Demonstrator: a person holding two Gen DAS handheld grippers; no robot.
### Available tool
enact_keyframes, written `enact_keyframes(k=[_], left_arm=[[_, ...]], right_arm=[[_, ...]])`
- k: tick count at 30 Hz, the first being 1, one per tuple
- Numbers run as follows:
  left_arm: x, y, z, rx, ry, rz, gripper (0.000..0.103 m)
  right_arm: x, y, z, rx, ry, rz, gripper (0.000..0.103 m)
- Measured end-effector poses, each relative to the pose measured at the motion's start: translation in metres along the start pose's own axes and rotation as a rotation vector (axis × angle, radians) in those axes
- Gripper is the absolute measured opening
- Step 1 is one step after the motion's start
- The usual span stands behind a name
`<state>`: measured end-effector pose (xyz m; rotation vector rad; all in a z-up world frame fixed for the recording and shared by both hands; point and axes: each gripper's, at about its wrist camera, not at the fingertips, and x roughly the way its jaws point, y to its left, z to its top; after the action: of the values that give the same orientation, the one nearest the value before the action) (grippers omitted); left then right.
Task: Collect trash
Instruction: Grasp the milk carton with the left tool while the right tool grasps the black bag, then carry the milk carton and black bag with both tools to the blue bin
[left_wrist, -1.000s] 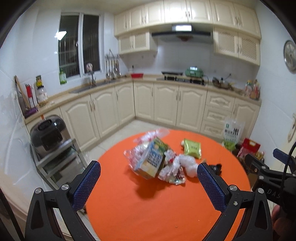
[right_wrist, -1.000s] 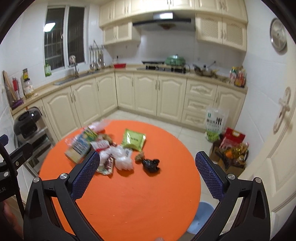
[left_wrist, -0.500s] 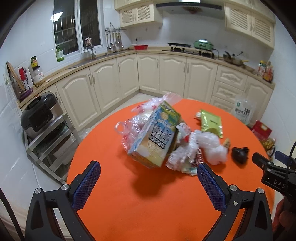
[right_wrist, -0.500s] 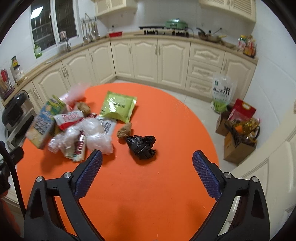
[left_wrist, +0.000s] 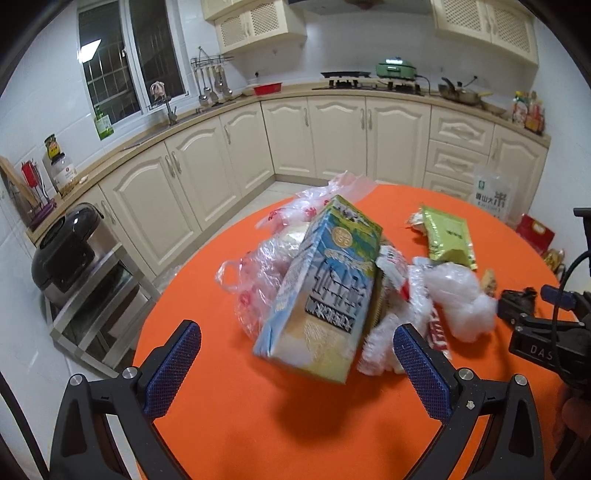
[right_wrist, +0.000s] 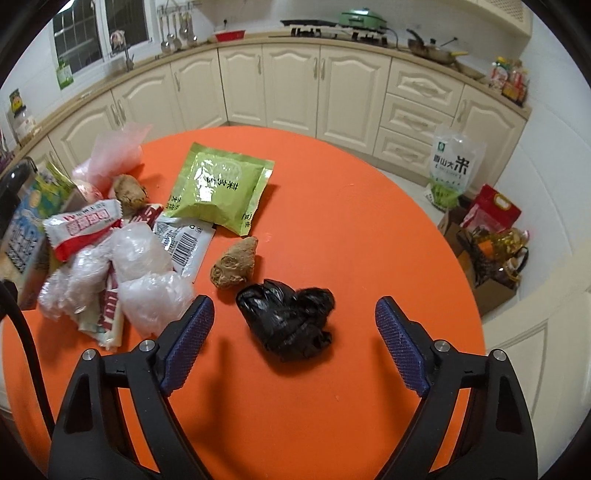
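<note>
The left gripper (left_wrist: 295, 354) has its jaws spread wide, and nothing is between the two blue ribbed pads (left_wrist: 173, 369). It is tilted downward. The right gripper (right_wrist: 293, 339) is also spread wide and holds nothing; its blue pads (right_wrist: 400, 352) stand far apart and it also points down. In the left wrist view, the black body of the right gripper shows at the right edge, with part of a hand (left_wrist: 574, 410) below it.
</note>
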<state>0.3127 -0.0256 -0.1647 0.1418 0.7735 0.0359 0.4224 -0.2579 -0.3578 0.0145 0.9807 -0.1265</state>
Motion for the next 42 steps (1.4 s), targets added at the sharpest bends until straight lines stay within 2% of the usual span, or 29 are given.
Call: enact_keyframes(k=[4, 7, 10, 13, 15, 20, 28, 34, 42], left_arm=[[0.021, -0.005, 0.007, 0.054, -0.019, 0.042, 0.102], [0.038, -0.015, 0.01, 0.107, -0.024, 0.059, 0.102], [0.053, -0.023, 0.012, 0.155, -0.028, 0.067, 0.097], [0.064, -0.025, 0.013, 0.164, -0.022, 0.031, 0.079], [0.07, -0.024, 0.015, 0.164, -0.012, 0.005, 0.054], [0.075, -0.015, 0.015, 0.144, -0.023, -0.051, 0.053], [0.061, 0.002, 0.014, 0.076, -0.067, -0.086, 0.049], [0.025, 0.005, -0.006, 0.054, -0.113, -0.108, 0.049], [-0.043, -0.001, -0.051, 0.043, -0.173, -0.21, 0.048]], right_arm=[[0.01, 0.007, 0.0, -0.019, 0.025, -0.012, 0.063], [0.011, 0.008, 0.0, -0.016, 0.018, 0.004, 0.059], [0.011, 0.009, -0.001, -0.016, 0.013, 0.024, 0.051], [0.01, 0.011, -0.001, -0.016, 0.008, 0.042, 0.044], [0.008, 0.01, -0.002, -0.005, 0.003, 0.053, 0.04], [0.007, 0.001, -0.004, 0.024, -0.001, 0.087, 0.037], [-0.005, -0.014, -0.011, 0.069, -0.013, 0.129, 0.037], [-0.031, -0.023, -0.021, 0.099, -0.045, 0.165, 0.037], [-0.085, -0.049, -0.041, 0.154, -0.115, 0.242, 0.037]])
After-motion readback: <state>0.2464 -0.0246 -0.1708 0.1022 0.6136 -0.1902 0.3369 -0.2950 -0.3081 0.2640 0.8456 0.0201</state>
